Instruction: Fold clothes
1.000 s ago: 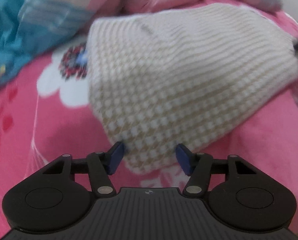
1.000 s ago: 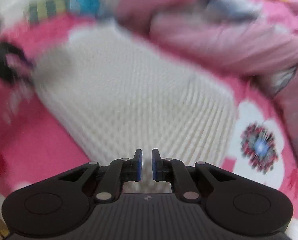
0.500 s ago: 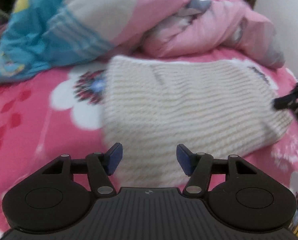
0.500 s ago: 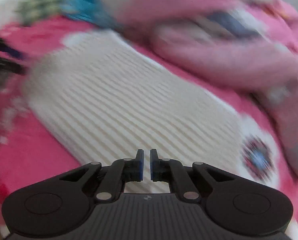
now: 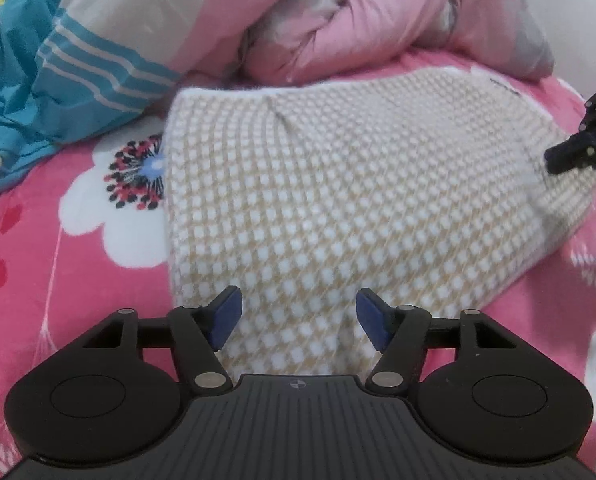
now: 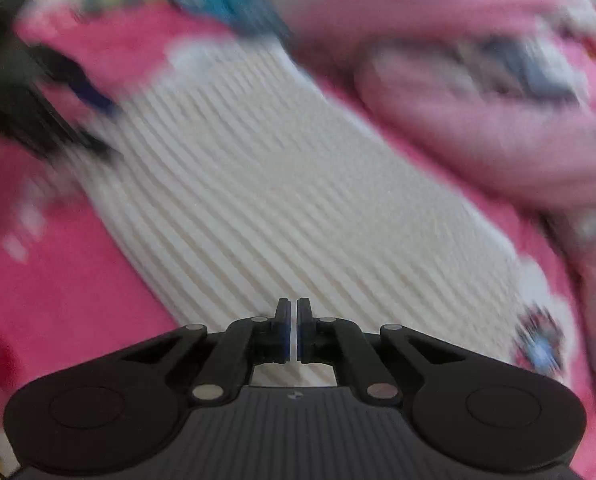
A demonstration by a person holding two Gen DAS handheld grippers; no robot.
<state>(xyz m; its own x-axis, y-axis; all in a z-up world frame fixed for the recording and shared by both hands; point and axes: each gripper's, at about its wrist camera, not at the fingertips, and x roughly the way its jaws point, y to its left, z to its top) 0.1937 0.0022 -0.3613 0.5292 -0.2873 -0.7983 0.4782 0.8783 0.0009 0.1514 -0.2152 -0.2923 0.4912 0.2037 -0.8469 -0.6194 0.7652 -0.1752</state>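
While the left gripper (image 5: 298, 322) gapes over the knit garment (image 5: 350, 200) on the bed (image 5: 78, 280), the right gripper (image 6: 292, 330), nearly closed, could snag it.

Between our left gripper's (image 5: 298, 317) blue pads (image 5: 226, 316) lies the knit garment (image 5: 338, 200) — cream, dotted white over beige. Left of the jaws, the sheet (image 5: 58, 288) is hot pink with a white flower, its centre red, black and blue. Beyond the jaws sit a pale pink quilt (image 5: 398, 20) and a turquoise cloth (image 5: 58, 72) with white stripes — our grippers' bodies are black.
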